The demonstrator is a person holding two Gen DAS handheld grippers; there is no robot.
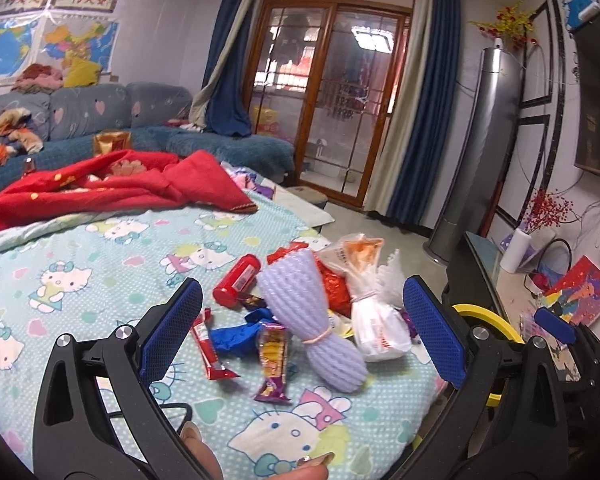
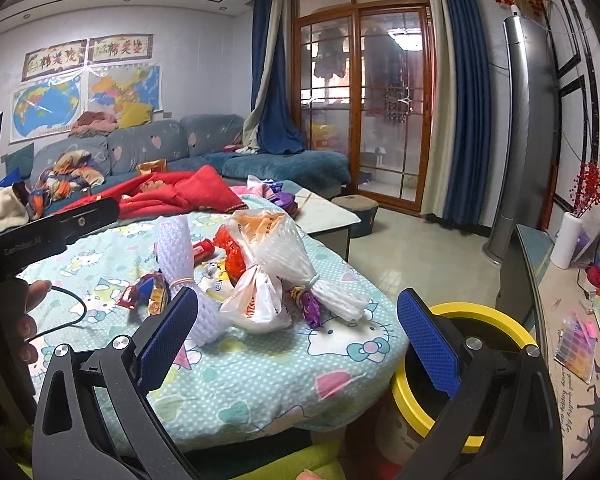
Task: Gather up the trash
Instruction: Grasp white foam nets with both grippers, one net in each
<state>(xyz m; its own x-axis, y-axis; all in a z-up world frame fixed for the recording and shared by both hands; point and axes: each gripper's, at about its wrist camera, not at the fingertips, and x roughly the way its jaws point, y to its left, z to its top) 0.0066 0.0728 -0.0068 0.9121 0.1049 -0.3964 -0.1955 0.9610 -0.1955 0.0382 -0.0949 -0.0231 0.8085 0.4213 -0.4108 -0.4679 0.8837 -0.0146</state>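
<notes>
A heap of trash lies on the Hello Kitty bedspread (image 1: 99, 264). It holds a lavender foam net (image 1: 312, 320), a tied white plastic bag (image 1: 376, 328), a red tube (image 1: 237, 280) and several snack wrappers (image 1: 273, 360). My left gripper (image 1: 304, 328) hovers just in front of the heap, open and holding nothing, with the foam net between its pads. My right gripper (image 2: 297, 340) is also open and holding nothing, low at the bed's edge. In its view the white bag (image 2: 255, 300), the lavender net (image 2: 179, 264) and a white foam net (image 2: 291, 256) lie just ahead. A yellow-rimmed bin (image 2: 500, 316) stands beside the bed, behind its right finger.
A red quilt (image 1: 119, 188) is bunched at the far side of the bed, with a blue sofa (image 1: 99, 116) behind it. A low white table (image 2: 328, 212) and open tiled floor (image 2: 420, 256) lie beyond the bed. A cluttered cabinet (image 2: 568, 320) and a silver tower unit (image 2: 528, 140) line the right wall.
</notes>
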